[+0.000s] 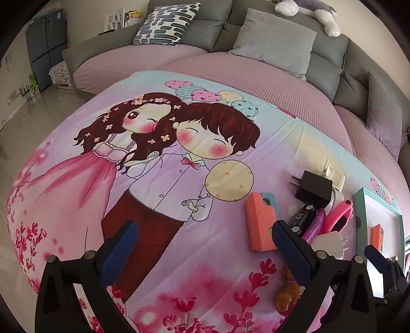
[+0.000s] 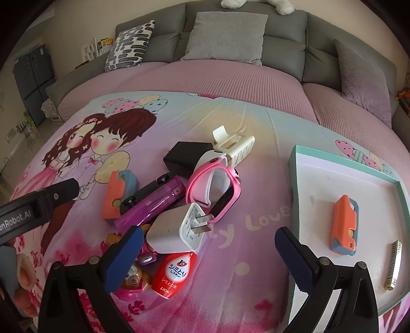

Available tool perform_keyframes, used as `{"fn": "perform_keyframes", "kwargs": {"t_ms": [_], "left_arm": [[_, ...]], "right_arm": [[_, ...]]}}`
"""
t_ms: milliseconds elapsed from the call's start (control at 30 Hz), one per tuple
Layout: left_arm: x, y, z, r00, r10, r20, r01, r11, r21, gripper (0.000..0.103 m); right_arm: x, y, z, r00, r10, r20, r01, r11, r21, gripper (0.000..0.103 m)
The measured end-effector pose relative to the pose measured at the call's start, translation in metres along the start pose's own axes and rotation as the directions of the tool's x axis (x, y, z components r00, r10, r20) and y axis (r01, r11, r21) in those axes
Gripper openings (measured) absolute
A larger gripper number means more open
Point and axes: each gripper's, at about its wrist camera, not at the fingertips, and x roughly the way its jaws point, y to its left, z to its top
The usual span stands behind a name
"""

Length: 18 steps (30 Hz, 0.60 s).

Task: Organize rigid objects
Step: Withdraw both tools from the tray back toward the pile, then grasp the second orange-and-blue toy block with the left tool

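Observation:
A pile of small rigid things lies on the cartoon-print blanket [image 2: 230, 120]: a white plug charger [image 2: 179, 228], a pink watch [image 2: 217, 189], a purple tube [image 2: 151, 205], a black adapter [image 2: 187, 156], a white clip [image 2: 234, 144], an orange-and-blue case [image 2: 115, 197] and a red LION bottle [image 2: 174, 274]. The teal-rimmed tray [image 2: 294, 179] on the right holds a second orange case [image 2: 344, 225] and a gold bar [image 2: 393, 265]. My right gripper [image 2: 207, 256] stands open just in front of the charger, holding nothing. My left gripper [image 1: 205, 246] is open left of the pile, beside the orange case [image 1: 260, 222].
A grey sofa with cushions [image 2: 225, 35] runs along the back, a plush toy [image 1: 307, 12] on top of it. Pink ribbed cover [image 2: 205, 79] lies behind the blanket. Tiled floor and a dark cabinet [image 1: 46, 48] are off to the left.

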Motion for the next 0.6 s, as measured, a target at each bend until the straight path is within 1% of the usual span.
{"fn": "perform_keyframes", "kwargs": {"t_ms": [133,267,400,467,533,600], "left_arm": [[0.006,0.001,-0.001,1.000,0.000,-0.019,0.000,1.000,-0.008,0.103],[0.011,0.001,-0.002,0.999,0.000,-0.032,0.000,1.000,-0.012,0.103],[0.016,0.000,-0.003,0.999,-0.002,-0.041,0.001,1.000,-0.007,0.103],[0.018,0.000,-0.004,0.999,-0.003,-0.045,0.003,1.000,-0.010,0.103],[0.020,-0.001,-0.003,0.999,-0.019,-0.044,0.018,1.000,-0.020,0.103],[0.024,-0.003,-0.003,0.998,-0.043,-0.047,0.041,0.999,-0.032,0.103]], "right_arm": [[0.007,0.002,-0.002,0.999,0.030,-0.019,-0.031,1.000,-0.005,0.103],[0.014,0.006,-0.003,0.999,0.042,-0.031,-0.042,0.999,-0.008,0.102],[0.015,0.003,-0.003,0.997,0.078,-0.024,-0.078,0.997,0.028,0.089],[0.016,0.002,-0.002,0.994,0.107,-0.030,-0.106,0.993,0.044,0.086],[0.016,0.003,-0.002,0.991,0.134,-0.030,-0.132,0.990,0.048,0.078],[0.015,0.004,-0.002,0.989,0.147,-0.025,-0.146,0.989,0.040,0.072]]}}
